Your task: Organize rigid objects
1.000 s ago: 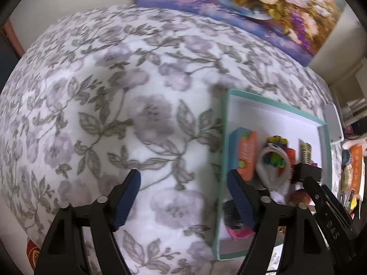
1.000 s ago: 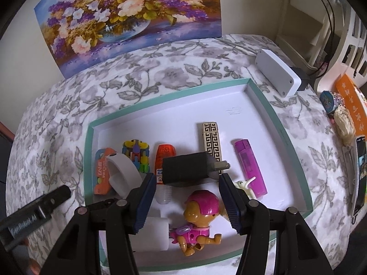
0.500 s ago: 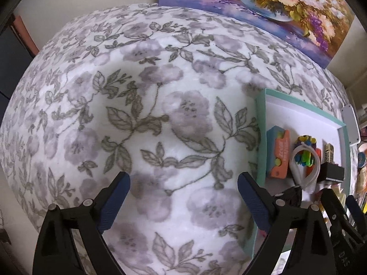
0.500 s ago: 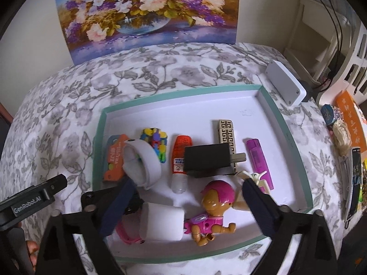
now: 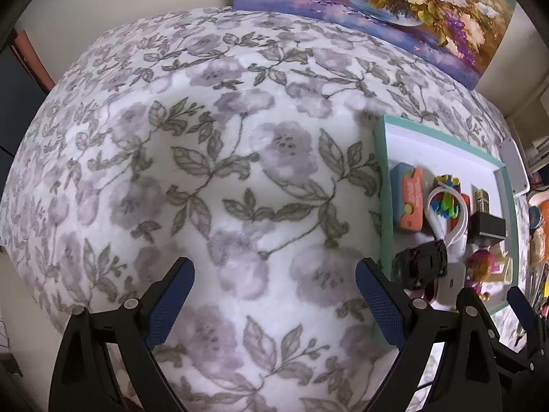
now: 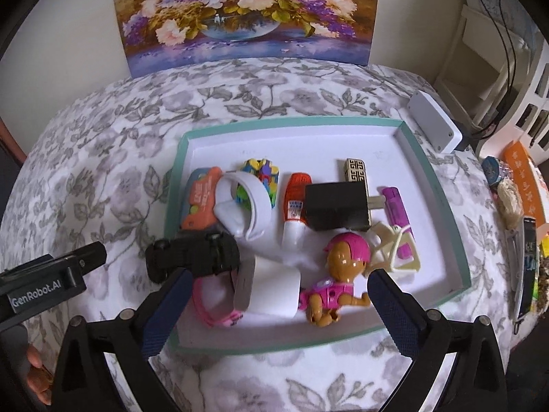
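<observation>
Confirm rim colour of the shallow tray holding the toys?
Teal rim, white inside; clearest in the right wrist view.

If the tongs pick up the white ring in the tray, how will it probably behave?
The white ring looks like thin, smooth plastic, so probably light and somewhat slippery. It leans tilted on neighbouring toys, so it may tip or roll when nudged.

The flower painting is cut off by the top edge of the right wrist view. In the tray, the black charger covers the lower end of the patterned block, and the white ring hides part of the coloured puzzle toy. The small print on the orange tube is too small to read. At the right edge, the items beside the orange packet blur together
</observation>
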`<state>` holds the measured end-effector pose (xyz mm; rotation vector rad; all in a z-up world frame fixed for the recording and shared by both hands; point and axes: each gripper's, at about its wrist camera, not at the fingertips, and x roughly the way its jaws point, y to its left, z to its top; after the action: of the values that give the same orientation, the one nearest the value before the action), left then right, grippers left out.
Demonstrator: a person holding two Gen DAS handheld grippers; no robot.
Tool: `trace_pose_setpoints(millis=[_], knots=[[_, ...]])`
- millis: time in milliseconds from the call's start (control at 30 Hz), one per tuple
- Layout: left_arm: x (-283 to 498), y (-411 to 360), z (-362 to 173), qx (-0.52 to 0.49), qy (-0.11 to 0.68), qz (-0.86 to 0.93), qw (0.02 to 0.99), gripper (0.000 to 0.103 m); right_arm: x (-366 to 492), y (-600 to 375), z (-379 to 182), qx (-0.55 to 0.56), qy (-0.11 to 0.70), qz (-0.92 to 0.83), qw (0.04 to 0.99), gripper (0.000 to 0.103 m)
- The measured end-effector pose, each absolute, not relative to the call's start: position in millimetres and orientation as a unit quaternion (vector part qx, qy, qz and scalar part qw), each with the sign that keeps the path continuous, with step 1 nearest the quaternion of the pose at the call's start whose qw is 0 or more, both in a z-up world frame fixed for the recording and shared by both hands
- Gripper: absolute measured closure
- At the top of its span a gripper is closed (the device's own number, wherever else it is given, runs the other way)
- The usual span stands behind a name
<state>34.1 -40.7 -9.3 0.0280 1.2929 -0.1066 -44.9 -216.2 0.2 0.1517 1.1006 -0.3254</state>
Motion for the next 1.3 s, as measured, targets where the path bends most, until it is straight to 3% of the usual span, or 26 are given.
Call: trace_pose_setpoints(millis=[433, 1300], knots=[[7, -31, 4, 0.073, 0.582, -0.021, 0.810, 0.008, -70, -202, 5, 0.071, 0.522, -0.159, 0.835, 0.000], [-15, -20, 13, 0.066, 0.582, -0.021, 0.811, 0.008, -93, -188, 26, 0.062, 0.488, -0.160, 0.856, 0.000]])
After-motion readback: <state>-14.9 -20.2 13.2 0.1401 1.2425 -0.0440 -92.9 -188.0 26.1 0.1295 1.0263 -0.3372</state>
